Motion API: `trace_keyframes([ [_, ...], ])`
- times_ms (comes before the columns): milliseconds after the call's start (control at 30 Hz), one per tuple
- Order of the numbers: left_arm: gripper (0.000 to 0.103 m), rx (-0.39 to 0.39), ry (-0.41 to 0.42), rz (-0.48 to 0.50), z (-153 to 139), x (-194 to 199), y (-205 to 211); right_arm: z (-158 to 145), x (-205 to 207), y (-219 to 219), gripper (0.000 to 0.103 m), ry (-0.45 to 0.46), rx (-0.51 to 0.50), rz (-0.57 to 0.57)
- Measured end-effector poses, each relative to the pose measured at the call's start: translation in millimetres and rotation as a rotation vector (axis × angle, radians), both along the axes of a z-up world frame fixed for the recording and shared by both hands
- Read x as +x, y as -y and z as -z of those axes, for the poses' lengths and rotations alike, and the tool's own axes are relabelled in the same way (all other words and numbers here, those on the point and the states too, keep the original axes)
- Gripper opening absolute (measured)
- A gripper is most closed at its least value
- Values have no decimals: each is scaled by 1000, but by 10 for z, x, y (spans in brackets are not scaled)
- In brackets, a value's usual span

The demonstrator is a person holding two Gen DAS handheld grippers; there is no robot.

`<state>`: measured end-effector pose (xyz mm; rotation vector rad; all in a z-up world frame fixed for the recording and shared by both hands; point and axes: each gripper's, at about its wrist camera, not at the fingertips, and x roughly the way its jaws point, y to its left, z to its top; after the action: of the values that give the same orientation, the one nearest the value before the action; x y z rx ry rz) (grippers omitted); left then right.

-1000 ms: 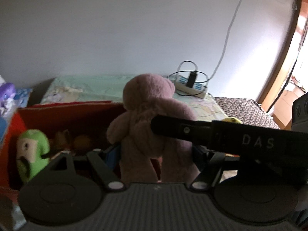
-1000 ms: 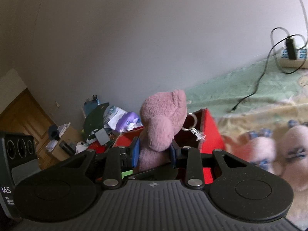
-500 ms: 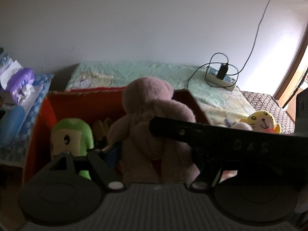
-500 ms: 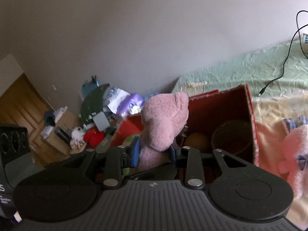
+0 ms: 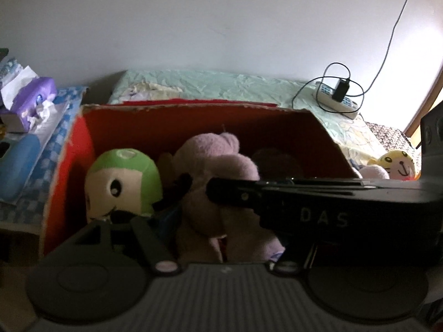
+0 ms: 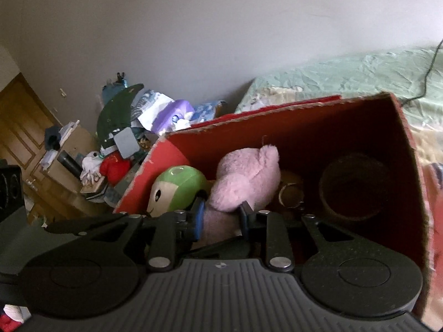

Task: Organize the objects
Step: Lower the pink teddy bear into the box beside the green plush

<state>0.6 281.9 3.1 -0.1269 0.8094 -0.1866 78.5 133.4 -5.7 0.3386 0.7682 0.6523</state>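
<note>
Both tools hold the pink plush bear [image 6: 243,182] inside the red cardboard box [image 5: 193,121] on the bed [image 5: 249,88]: the right tool [image 6: 221,217] closing on its neck, the left tool [image 5: 218,221] closing around its body. A green plush [image 5: 124,182] sits at the box's left wall. A power strip [image 5: 336,99] lies by the plain wall, a cluttered stand [image 6: 83,166] at the bed's left edge.

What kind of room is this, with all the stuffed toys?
Most likely a bedroom: a bed with a pale green sheet stands along the wall, a wooden door is nearby, and plush toys fill a red cardboard box.
</note>
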Motion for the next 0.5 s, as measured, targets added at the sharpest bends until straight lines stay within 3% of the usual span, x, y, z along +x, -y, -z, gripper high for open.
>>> trace_keyframes([
  [133, 68, 50, 15, -33, -3, -15, -41, 36, 36, -127, 29, 18, -11, -61],
  [367, 69, 84, -23, -13, 122, 24, -30, 168, 159, 17, 39, -112, 14, -39],
  [500, 73, 108, -24, 17, 159, 60, 24, 156, 131, 153, 39, -147, 48, -19],
])
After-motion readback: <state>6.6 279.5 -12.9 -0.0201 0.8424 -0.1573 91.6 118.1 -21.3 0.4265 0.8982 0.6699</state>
